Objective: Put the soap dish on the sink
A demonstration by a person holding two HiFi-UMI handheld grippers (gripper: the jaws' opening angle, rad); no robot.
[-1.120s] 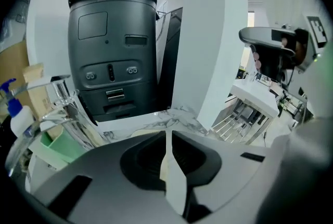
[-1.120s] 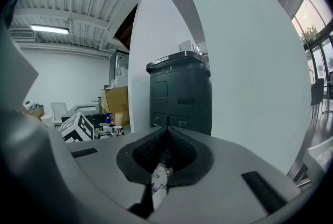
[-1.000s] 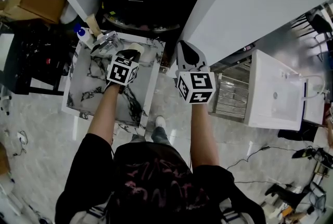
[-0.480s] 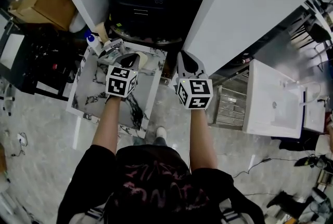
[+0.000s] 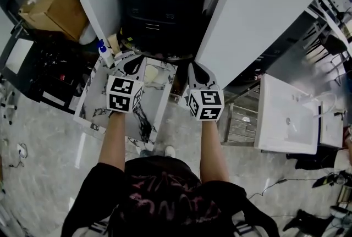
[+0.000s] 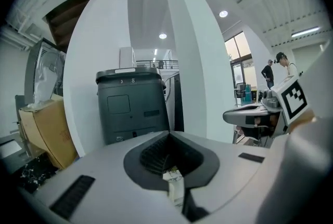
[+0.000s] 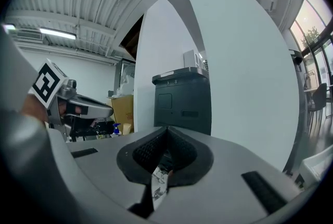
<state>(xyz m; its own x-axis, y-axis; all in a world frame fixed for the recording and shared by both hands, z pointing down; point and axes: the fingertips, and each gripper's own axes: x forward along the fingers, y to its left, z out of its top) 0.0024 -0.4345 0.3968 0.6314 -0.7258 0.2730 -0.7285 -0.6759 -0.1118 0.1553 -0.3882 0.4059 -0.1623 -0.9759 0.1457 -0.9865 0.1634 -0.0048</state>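
A cream oval soap dish [image 5: 150, 73] lies on the marble-patterned sink top [image 5: 99, 98], just right of my left gripper [image 5: 133, 63]. That gripper hovers over the far part of the top with its jaws closed on nothing, and the left gripper view [image 6: 169, 137] shows them meeting. My right gripper [image 5: 197, 72] is held level beside the sink top's right edge, over the floor, also shut and empty in its own view [image 7: 166, 133]. Both gripper views look straight ahead at a dark grey cabinet [image 6: 132, 106], not down at the dish.
A blue-capped spray bottle [image 5: 102, 49] stands at the sink top's far left corner. White pillars [image 5: 258, 5] flank the dark cabinet [image 5: 157, 5]. A white basin [image 5: 286, 115] sits far right, a cardboard box [image 5: 47, 5] far left. People stand in the distance [image 6: 276, 67].
Both grippers have drawn closer to the far wall in the head view as the head moved. The soap dish now lies clear of the left gripper's tip.
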